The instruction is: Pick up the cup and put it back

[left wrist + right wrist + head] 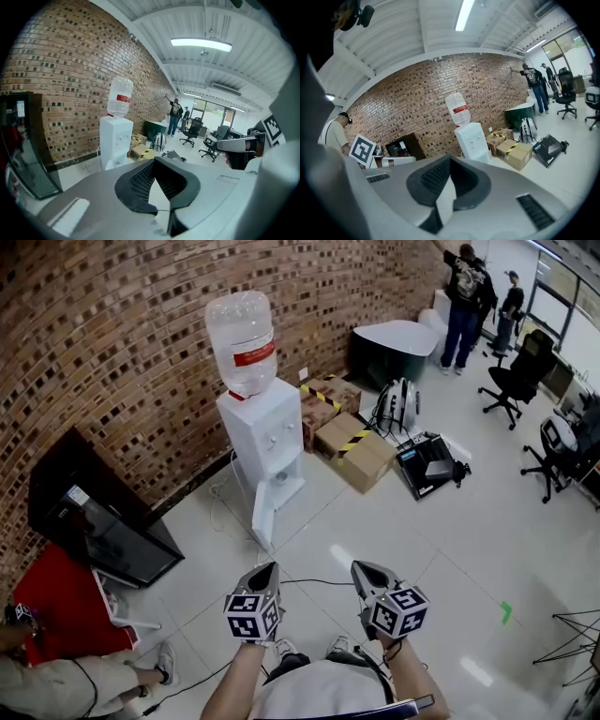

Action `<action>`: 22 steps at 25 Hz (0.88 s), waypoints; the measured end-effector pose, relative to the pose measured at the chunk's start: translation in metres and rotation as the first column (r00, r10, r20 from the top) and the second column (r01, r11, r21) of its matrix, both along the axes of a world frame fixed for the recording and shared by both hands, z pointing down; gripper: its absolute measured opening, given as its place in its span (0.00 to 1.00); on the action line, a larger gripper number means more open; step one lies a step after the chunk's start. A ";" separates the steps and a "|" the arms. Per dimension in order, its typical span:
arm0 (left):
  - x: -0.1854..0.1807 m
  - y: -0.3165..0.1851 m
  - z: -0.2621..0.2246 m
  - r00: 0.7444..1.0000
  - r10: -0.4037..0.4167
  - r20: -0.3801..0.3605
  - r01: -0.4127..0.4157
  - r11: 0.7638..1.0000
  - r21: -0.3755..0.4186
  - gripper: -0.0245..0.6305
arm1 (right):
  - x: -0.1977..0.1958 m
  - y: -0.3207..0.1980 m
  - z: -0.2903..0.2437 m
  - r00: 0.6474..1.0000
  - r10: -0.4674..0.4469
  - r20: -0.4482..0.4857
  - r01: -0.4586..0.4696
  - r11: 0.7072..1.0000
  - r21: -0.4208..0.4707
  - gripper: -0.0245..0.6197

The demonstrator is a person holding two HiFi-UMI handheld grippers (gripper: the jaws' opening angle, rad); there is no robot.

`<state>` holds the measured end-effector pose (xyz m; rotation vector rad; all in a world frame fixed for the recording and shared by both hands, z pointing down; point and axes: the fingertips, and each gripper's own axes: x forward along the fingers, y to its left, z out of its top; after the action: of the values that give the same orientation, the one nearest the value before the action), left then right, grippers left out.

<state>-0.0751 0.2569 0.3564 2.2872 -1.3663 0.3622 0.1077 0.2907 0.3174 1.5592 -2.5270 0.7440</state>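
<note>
no cup shows in any view, so which way it lies from the jaws, and how its long axis runs, cannot be told. the likeliest place, as a guess only, is somewhere by the water dispenser (269, 442), but nothing cup-like can be made out on or beside it.

the left gripper (269, 568) and the right gripper (360, 568) are held side by side low in the head view, near each other and pointing forward and a little down over bare floor (441, 540). the dispenser, with its upturned bottle (242, 334), stands against the brick wall (112, 352), ahead of both and off to the left, well apart from them. the left gripper is the nearer of the two to it. in the left gripper view the dispenser sits left of the jaw line; in the right gripper view it is almost straight above the tips.

both pairs of jaws are closed, tips meeting, with nothing between them, only floor showing through the gap behind the tips. neither gripper touches anything.

cardboard boxes (361, 454) lie on the floor right of the dispenser, and a dark cabinet (94, 517) stands at the left by the wall. judging from this, the pick-up has not begun: the cup has to be found first, and the jaws must open before any grasp.
</note>
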 end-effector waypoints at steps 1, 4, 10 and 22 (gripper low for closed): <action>0.003 0.002 0.002 1.000 0.000 0.004 0.000 1.000 -0.006 0.04 | 0.005 0.002 0.003 1.000 0.002 0.005 -0.002 1.000 -0.006 0.06; 0.014 0.004 0.003 1.000 -0.005 0.010 0.005 1.000 -0.007 0.04 | 0.026 0.007 0.010 1.000 0.019 0.025 -0.018 1.000 -0.020 0.06; 0.039 0.004 0.000 0.999 -0.043 -0.006 0.044 0.999 0.010 0.04 | 0.072 0.006 0.024 0.999 0.019 0.034 -0.017 0.999 -0.040 0.06; 0.065 -0.055 0.043 0.999 -0.037 -0.014 0.037 0.997 -0.061 0.04 | 0.064 -0.070 0.052 0.998 -0.040 0.038 0.042 0.998 -0.049 0.06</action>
<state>-0.0097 0.2016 0.3998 2.2082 -1.3696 0.3682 0.1717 0.2210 0.3695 1.4878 -2.5368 0.8315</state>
